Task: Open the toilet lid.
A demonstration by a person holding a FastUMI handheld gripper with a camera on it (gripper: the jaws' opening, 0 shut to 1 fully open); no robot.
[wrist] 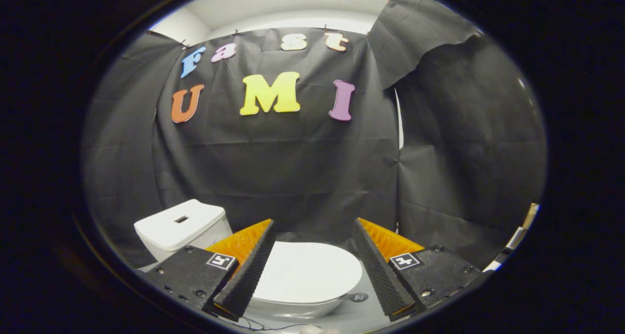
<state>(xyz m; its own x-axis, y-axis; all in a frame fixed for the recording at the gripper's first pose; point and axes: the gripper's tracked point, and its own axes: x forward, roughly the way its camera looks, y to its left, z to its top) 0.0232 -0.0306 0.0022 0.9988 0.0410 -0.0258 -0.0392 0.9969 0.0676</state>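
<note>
Tool (312,231): fingers spread wide, holding nothing, poised above the toilet. White oval plastic toilet lid (307,271): closed flat on the white bowl (293,308), seen between and just beyond the fingers. White rectangular cistern (181,225) with a slot in its top: beyond the left finger, against the black cloth wall (293,168)
</note>
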